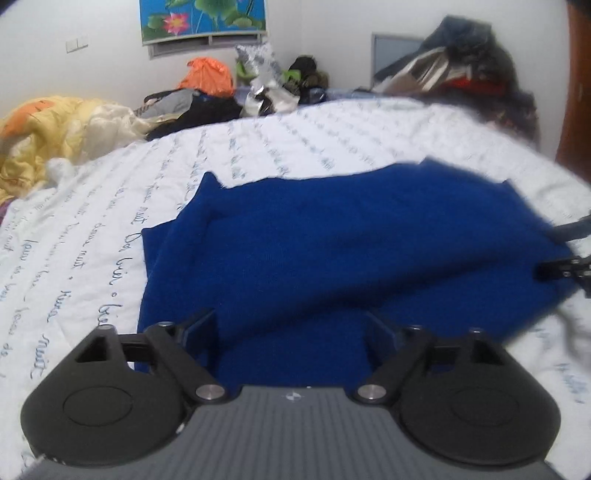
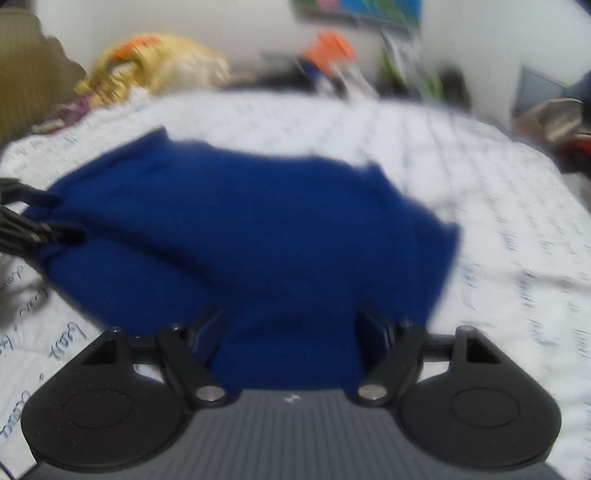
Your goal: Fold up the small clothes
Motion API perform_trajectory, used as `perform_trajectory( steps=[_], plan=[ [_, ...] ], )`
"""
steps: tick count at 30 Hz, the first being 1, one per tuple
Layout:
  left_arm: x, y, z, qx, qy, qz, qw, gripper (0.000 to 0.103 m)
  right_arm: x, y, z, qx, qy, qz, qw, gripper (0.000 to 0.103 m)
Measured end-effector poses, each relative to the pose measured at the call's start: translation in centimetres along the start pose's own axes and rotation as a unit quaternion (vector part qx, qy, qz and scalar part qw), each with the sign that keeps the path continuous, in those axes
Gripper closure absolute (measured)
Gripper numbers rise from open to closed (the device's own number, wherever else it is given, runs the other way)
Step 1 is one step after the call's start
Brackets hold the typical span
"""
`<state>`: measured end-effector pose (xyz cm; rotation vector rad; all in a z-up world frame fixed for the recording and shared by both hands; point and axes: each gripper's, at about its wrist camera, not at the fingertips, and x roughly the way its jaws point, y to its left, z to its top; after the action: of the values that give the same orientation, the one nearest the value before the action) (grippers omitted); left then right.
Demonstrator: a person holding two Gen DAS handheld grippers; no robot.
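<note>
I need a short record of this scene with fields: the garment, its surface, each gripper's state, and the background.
garment: blue knit garment, partly folded, lying flat
surface: white bedsheet with printed handwriting
left gripper: open, above the garment's near edge, nothing held
right gripper: open, above the garment's near edge, nothing held
background: yellow quilt, pile of clothes, lotus picture on the wall

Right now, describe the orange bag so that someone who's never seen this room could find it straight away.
Start at the bed with the white script-printed sheet and look to its far edge, along the wall under the lotus picture. The orange bag sits on top of the dark clothes there. It is the only bright orange lump in that row; the yellow quilt to its left is paler and far bigger.
</note>
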<state>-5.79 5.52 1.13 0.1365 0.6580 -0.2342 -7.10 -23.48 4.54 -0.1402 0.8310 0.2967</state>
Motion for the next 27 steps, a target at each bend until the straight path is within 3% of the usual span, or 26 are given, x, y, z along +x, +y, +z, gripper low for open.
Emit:
perform_trajectory(
  steps=[2,3,5,7,9,11,13,14,17,19,20,21,22,23,25,27],
  plan=[
    [1.0,-0.1,-1.1,-0.005,0.033,-0.001,0.9995,0.004,-0.5,0.7,-0.5,0.001,-0.008,0.019,1.0,0.025],
    [1.1,0.3,-1.8,-0.018,0.024,-0.001,0.9996,0.0,0.2,1.0,-1.1,-0.003,0.015,0.025,1.0,0.024],
    [0.7,0.8,-1.8,-0.025,0.031,0.004,0.9992,0.003,0.5,0.4,-2.3,0.004,-0.005,0.036,0.999,0.02],
    [-0.4,1.4,-1.5,-0.037,0.04,-0.001,0.9985,0.013,0.3,0.5,-1.3,0.005,0.032,0.039,0.999,0.02],
    [-1.7,2.3,-1.5,-0.057,0.035,0.0,0.9977,0.01,-0.4,0.3,-0.3,0.032,0.05,0.046,0.997,0.02],
    [-2.3,3.5,-1.7,-0.097,0.038,0.012,0.9945,0.008,-1.5,-0.6,-0.1,0.069,0.031,0.051,0.996,0.019],
    [-2.3,5.4,-2.2,-0.166,0.055,0.01,0.9846,0.008,-1.9,-2.2,-0.2,0.122,0.03,0.041,0.991,0.019],
    [-2.1,6.6,-2.6,-0.21,0.067,0.004,0.9755,0.01,-1.9,-2.9,-0.4,0.152,0.038,0.041,0.987,0.019],
    [-2.1,9.1,-2.6,-0.304,0.055,-0.025,0.9506,0.009,-1.4,-4.7,-1.8,0.224,0.071,0.053,0.971,0.019],
    [-1.5,10.3,-2.4,-0.353,0.052,-0.051,0.933,0.011,-1.1,-4.9,-1.8,0.227,0.064,0.064,0.97,0.018],
    [-1.1,10.6,-2.1,-0.363,0.05,-0.052,0.9291,0.022,-1.0,-4.6,-1.7,0.219,0.065,0.07,0.971,0.018],
    [-0.6,10.6,-1.7,-0.359,0.052,-0.044,0.9309,0.05,-0.8,-4.2,-1.6,0.206,0.062,0.076,0.974,0.029],
    [-0.2,10.6,-1.4,-0.347,0.061,-0.028,0.9353,0.072,-1.0,-4.2,-1.8,0.192,0.063,0.071,0.977,0.07],
    [0.4,10.7,-1.3,-0.341,0.079,-0.016,0.9367,0.091,-0.2,-4.9,-1.3,0.181,0.068,0.064,0.979,0.08],
    [0.0,11.2,-1.2,-0.337,0.087,-0.015,0.9375,0.092,-0.4,-5.4,-1.3,0.171,0.079,0.071,0.98,0.095],
    [-1.4,11.3,-0.7,-0.302,0.074,-0.012,0.9505,0.091,-1.3,-5.8,-1.5,0.152,0.082,0.059,0.983,0.095]
  ],
)
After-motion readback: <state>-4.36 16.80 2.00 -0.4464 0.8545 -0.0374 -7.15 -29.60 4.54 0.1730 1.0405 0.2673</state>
